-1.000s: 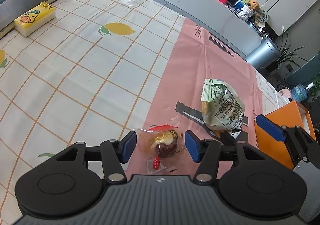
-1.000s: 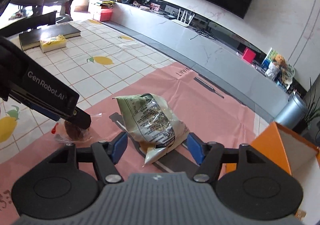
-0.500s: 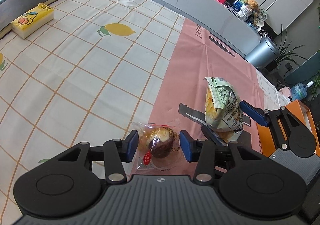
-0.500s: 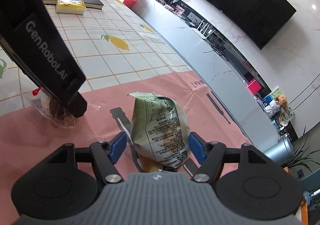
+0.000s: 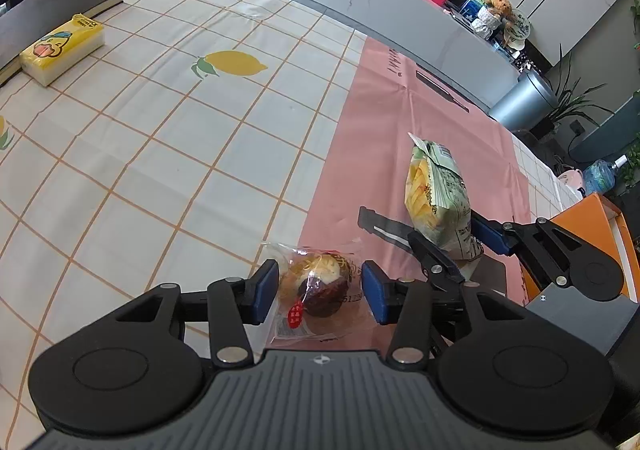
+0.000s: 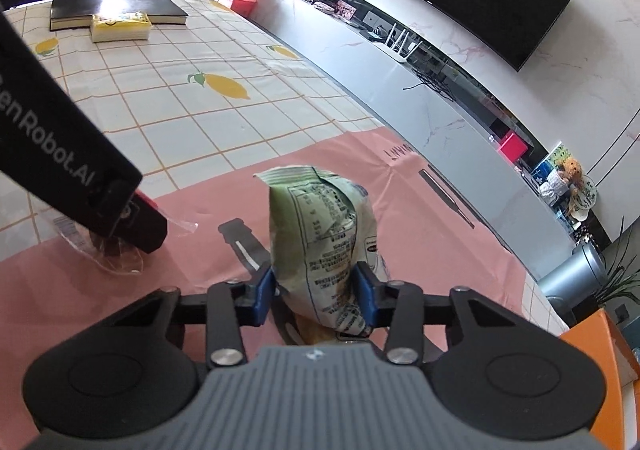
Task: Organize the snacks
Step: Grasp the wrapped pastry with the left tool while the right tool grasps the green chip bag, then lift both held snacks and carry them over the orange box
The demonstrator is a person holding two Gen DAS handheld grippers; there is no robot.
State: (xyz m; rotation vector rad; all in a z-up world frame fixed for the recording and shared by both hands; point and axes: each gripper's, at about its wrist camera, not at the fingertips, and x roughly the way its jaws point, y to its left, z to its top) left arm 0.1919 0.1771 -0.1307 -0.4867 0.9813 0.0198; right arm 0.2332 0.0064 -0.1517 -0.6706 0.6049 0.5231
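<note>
The pink mat (image 5: 420,121) serves as the landmark: it lies over the lemon-print tablecloth (image 5: 160,129), and both snacks sit near its front edge. The right gripper (image 6: 316,292) has just been closing its jaws, and its blue pads (image 6: 365,300) now press both sides of the green snack bag (image 6: 324,242), which stands upright on the mat between them with its crimped top pointing up; the bag's lower body is squeezed in at the pads, so this is a grip on the bag. The left gripper (image 5: 318,292) is at the mat's left front corner, where the mat meets the tablecloth. The wrapped pastry (image 5: 316,286), a brown and cream cake in clear film with a red label, lies between its pads (image 5: 266,292). Those jaws have just been opening a little; the left pad is against the film, while a small gap shows between the right pad and the cake, so the pastry sits between the fingers without being firmly pinched. From the left wrist view the bag stands to the right of the pastry, further onto the mat. An orange box (image 5: 592,234) stands just beyond the mat's right side. A yellow tissue pack (image 5: 64,47) and a black book (image 5: 68,3) lie on the tablecloth, well apart from the mat, to its far left.
</note>
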